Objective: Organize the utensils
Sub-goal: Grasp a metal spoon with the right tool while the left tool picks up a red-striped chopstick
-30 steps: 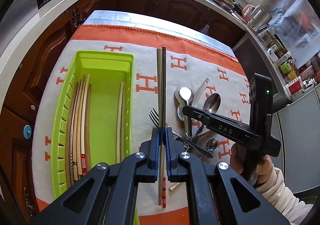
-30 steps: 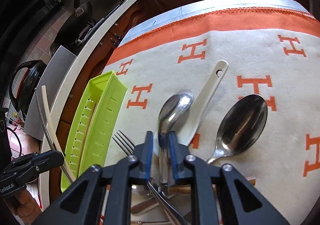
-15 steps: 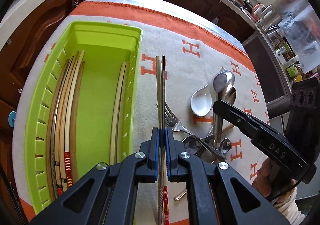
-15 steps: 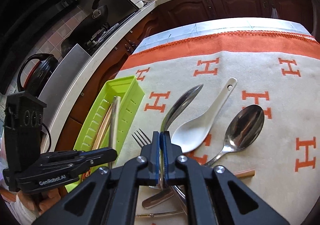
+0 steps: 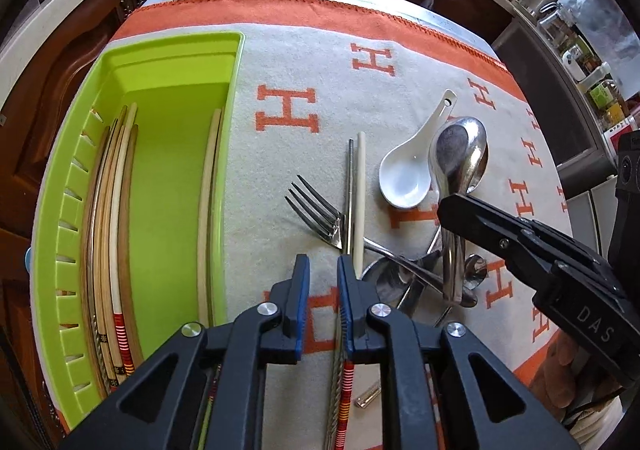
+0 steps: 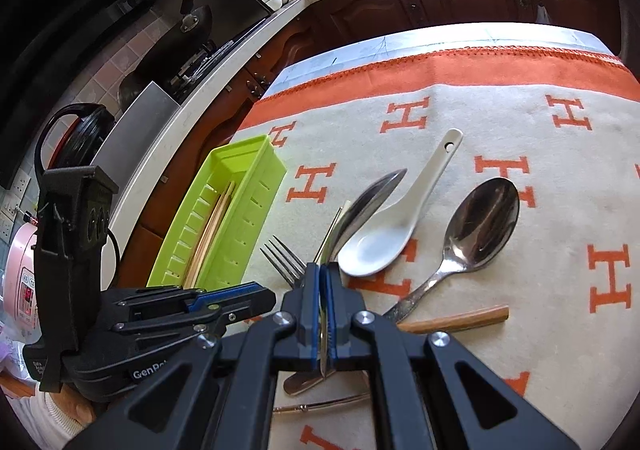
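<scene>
Your left gripper (image 5: 323,290) has just been opening; its fingers stand narrowly apart, the chopsticks (image 5: 356,193) leaning on the 3 o'clock pad, seemingly released short of the tray (image 5: 236,97) at 9 o'clock. Your right gripper (image 6: 325,290) clamps a spoon (image 6: 368,201) by its handle. Next, carry it off the tabletop pile. Only the right view shows the grip itself.

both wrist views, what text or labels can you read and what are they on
"DAS": on the right gripper body, left wrist view.
"GenRo", rest hidden: on the left gripper body, right wrist view.
"H": repeated in orange on the cloth.
Pink appliance panel and counter bottle labels: too small to read.
</scene>
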`<state>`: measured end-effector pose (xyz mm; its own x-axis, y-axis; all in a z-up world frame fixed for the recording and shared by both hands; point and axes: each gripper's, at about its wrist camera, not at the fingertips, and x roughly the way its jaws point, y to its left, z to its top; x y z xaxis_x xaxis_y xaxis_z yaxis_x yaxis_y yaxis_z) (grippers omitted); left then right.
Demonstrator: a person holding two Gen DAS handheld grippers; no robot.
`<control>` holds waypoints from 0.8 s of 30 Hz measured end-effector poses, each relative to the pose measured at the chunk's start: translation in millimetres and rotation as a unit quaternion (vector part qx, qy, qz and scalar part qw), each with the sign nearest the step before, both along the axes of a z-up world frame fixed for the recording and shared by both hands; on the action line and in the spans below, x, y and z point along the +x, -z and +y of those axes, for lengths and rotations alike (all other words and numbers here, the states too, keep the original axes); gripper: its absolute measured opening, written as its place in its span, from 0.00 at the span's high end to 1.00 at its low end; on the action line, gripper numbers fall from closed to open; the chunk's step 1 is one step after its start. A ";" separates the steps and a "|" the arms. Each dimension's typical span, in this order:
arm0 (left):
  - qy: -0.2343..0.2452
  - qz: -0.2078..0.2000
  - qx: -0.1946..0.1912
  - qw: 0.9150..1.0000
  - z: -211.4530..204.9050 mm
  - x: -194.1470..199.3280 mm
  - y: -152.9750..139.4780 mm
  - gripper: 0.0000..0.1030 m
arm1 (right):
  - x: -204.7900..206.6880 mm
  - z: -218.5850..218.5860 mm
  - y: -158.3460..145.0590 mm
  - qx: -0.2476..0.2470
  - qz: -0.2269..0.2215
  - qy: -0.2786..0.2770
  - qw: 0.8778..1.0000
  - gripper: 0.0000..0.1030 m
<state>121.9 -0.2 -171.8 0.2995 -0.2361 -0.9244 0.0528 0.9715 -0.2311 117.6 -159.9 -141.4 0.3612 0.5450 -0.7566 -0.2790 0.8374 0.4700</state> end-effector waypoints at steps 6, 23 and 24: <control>0.021 0.005 0.018 1.000 -11.0 -15.8 -5.6 0.56 | -4.0 -4.4 -5.8 0.010 -0.007 0.002 1.000 0.97; 0.069 0.002 0.066 0.995 -51.5 -41.0 9.5 0.89 | -22.9 -20.7 -14.2 0.029 -0.023 0.004 0.999 0.97; 0.064 0.010 0.052 0.997 -49.9 -39.1 10.6 0.90 | -23.6 -22.0 -13.8 0.030 -0.022 0.006 0.999 0.97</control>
